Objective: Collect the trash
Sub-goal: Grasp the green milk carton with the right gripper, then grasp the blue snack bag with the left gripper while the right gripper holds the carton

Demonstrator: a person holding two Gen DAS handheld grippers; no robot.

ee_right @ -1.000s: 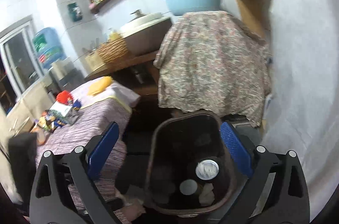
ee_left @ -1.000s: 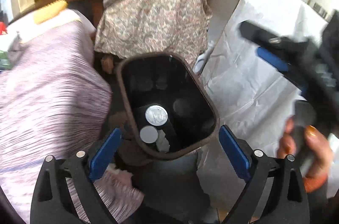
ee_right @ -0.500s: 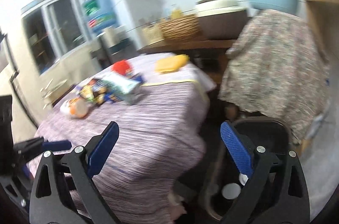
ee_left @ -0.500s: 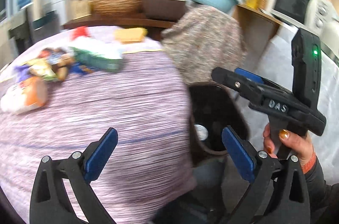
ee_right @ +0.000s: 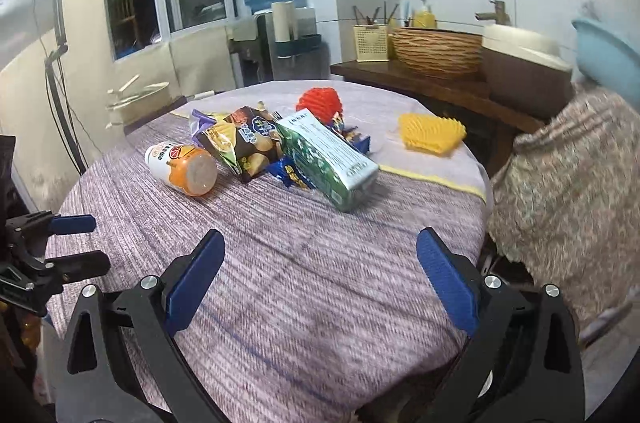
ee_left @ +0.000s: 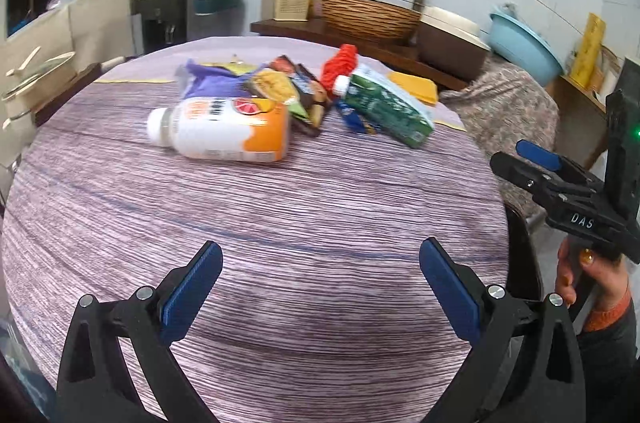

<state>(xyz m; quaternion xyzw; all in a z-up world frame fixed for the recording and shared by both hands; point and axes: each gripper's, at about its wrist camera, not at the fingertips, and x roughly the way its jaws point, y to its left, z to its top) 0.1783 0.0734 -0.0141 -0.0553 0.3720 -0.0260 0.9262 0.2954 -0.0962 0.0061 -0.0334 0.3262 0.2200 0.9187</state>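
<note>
A pile of trash lies at the far side of the round table: a white and orange bottle [ee_left: 224,135] [ee_right: 182,168] on its side, a green carton [ee_left: 386,109] [ee_right: 326,157], snack wrappers [ee_left: 288,91] [ee_right: 240,141] and red netting [ee_left: 340,63] [ee_right: 320,100]. My left gripper [ee_left: 320,267] is open and empty above the near table edge. My right gripper [ee_right: 318,263] is open and empty too, and shows at the right of the left wrist view [ee_left: 560,175]. A dark bin's rim [ee_left: 524,255] peeks out beside the table.
The table wears a purple striped cloth [ee_left: 280,243] [ee_right: 300,283]. A yellow mesh piece [ee_right: 432,135] lies at its far right. A floral-covered stand [ee_right: 568,191] is to the right. A counter behind holds a wicker basket [ee_right: 436,49] and a basin [ee_right: 524,55].
Both grippers have swung up and left, from looking down into the bin to facing the table and the trash pile. Both stay open and empty.
</note>
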